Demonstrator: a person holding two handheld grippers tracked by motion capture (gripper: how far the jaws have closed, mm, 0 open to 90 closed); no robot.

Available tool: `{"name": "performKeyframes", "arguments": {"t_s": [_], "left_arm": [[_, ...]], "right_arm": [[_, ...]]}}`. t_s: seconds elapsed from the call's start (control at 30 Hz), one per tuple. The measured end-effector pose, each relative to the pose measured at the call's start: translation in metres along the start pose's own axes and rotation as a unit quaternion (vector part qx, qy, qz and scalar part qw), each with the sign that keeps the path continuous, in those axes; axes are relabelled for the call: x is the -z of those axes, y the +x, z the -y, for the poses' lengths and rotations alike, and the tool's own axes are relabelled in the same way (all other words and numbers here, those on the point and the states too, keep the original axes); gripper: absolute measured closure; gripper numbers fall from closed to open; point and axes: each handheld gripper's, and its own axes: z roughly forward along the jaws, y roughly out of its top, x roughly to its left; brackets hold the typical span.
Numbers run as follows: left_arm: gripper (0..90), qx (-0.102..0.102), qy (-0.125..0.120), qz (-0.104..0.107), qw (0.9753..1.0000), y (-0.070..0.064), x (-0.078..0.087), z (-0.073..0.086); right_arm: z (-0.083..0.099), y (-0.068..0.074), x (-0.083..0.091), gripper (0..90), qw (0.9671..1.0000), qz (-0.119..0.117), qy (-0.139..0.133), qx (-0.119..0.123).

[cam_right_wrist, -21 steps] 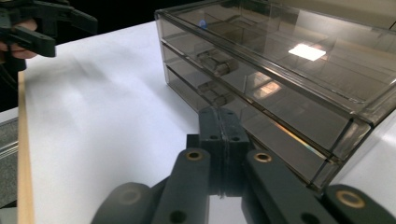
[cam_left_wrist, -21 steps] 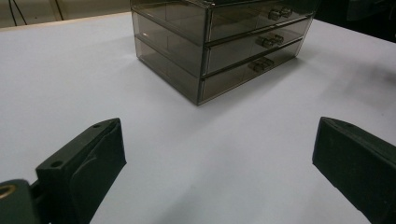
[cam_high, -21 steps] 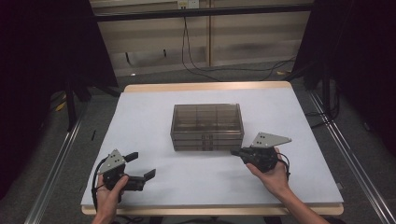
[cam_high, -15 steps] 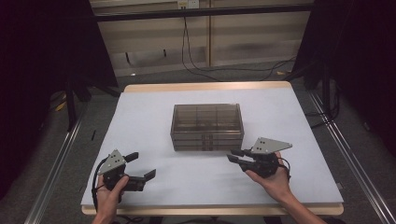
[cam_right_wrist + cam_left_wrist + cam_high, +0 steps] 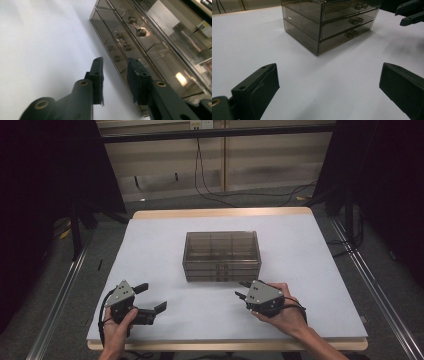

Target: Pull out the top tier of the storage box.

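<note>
The right gripper point(image 5: 242, 290), jaws narrowly parted and empty, sits just before the drawer box point(image 5: 221, 255), far nearer its bottom drawer handle point(image 5: 113, 53) than the wide-open, empty left gripper point(image 5: 151, 297).

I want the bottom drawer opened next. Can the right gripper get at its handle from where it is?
Probably yes. The right gripper sits just before the drawer box, jaws partly open and aimed at the bottom drawer handle, with bare table between.
</note>
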Motion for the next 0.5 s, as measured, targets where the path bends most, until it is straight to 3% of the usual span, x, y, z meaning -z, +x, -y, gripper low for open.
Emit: {"name": "performKeyframes", "arguments": {"t_s": [0.07, 0.13, 0.17, 0.2, 0.23, 0.27, 0.37, 0.43, 0.5], "left_arm": [[2.5, -0.001, 0.002, -0.002, 1.0000, 0.000, 0.000, 0.000], [2.5, -0.002, 0.002, -0.002, 1.0000, 0.000, 0.000, 0.000], [2.5, -0.002, 0.002, -0.001, 1.0000, 0.000, 0.000, 0.000], [2.5, -0.003, 0.001, 0.000, 1.0000, 0.000, 0.000, 0.000], [2.5, -0.003, 0.001, -0.004, 1.0000, 0.000, 0.000, 0.000], [2.5, 0.000, 0.000, 0.001, 1.0000, 0.000, 0.000, 0.000], [2.5, 0.001, 0.000, 0.001, 1.0000, 0.000, 0.000, 0.000], [2.5, 0.000, 0.000, 0.001, 1.0000, 0.000, 0.000, 0.000], [2.5, 0.000, -0.001, 0.003, 1.0000, 0.000, 0.000, 0.000]], "right_arm": [[-0.003, 0.004, -0.002, 69.3, 0.9994, 0.022, 0.007, 0.024], [-0.006, 0.008, -0.004, 69.9, 0.9985, 0.028, 0.014, 0.046], [-0.006, 0.008, -0.004, 69.9, 0.9985, 0.028, 0.014, 0.046], [-0.008, 0.013, -0.007, 72.3, 0.9970, 0.038, 0.018, 0.065], [-0.008, 0.013, -0.007, 72.3, 0.9970, 0.038, 0.018, 0.065], [-0.011, 0.017, -0.009, 73.1, 0.9946, 0.048, 0.019, 0.089], [-0.015, 0.021, -0.010, 73.6, 0.9902, 0.066, 0.021, 0.121], [-0.018, 0.021, -0.011, 74.0, 0.9898, 0.063, 0.022, 0.126], [-0.019, 0.022, -0.014, 74.0, 0.9885, 0.076, 0.020, 0.129]]}}
